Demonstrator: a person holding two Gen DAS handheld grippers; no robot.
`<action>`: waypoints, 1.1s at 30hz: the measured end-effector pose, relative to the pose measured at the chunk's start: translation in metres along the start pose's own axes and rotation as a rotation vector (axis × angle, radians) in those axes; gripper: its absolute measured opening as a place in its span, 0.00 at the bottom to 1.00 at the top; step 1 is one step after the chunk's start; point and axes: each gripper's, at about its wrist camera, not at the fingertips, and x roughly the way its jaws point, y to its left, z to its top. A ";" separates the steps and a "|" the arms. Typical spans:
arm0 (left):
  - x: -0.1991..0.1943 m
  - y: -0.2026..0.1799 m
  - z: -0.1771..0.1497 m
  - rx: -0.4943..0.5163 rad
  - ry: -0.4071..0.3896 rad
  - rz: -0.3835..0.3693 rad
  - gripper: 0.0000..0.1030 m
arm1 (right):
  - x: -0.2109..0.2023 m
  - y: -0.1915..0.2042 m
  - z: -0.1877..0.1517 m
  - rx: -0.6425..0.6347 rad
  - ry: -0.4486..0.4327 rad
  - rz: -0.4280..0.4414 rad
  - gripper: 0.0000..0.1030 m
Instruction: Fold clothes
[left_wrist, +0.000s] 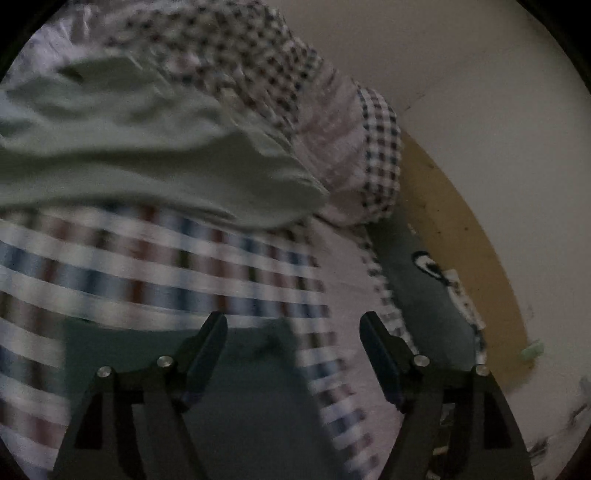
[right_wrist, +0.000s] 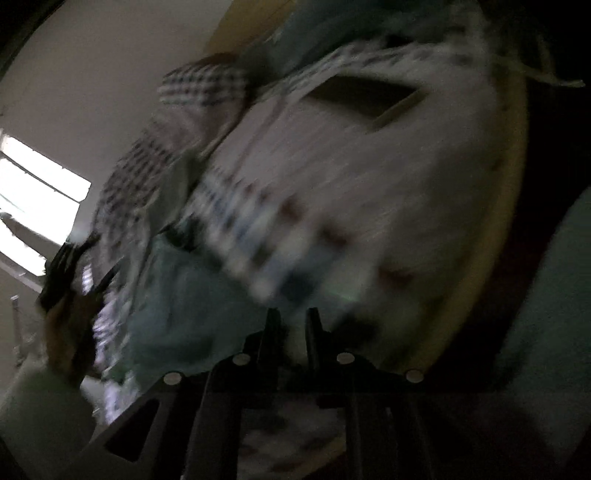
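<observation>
In the left wrist view a pale green garment (left_wrist: 147, 147) lies crumpled across a checked sheet (left_wrist: 147, 266) of blue, red and white. My left gripper (left_wrist: 293, 317) is open wide above a dark teal cloth (left_wrist: 240, 398), with nothing between its fingers. The right wrist view is dim and blurred. There my right gripper (right_wrist: 293, 314) hovers where the pale green garment (right_wrist: 177, 295) meets the checked sheet (right_wrist: 258, 229). Its jaws stand a narrow gap apart, and I see no cloth pinched between them.
A heap of small-check fabric (left_wrist: 240, 55) sits behind the garment. A yellow-brown board (left_wrist: 461, 221) and a beige wall (left_wrist: 480, 74) are on the right. A bright window (right_wrist: 33, 192) is at left in the right wrist view, with a hand and dark device (right_wrist: 62, 273) below it.
</observation>
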 end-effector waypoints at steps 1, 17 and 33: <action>-0.014 0.011 0.000 0.018 -0.014 0.030 0.76 | -0.003 -0.003 0.008 -0.019 -0.006 -0.024 0.14; -0.021 0.119 -0.048 -0.009 0.016 0.148 0.78 | 0.120 0.234 0.091 -0.778 0.092 0.236 0.45; 0.012 0.143 -0.043 -0.089 0.015 0.216 0.09 | 0.270 0.271 0.100 -0.818 0.236 0.126 0.04</action>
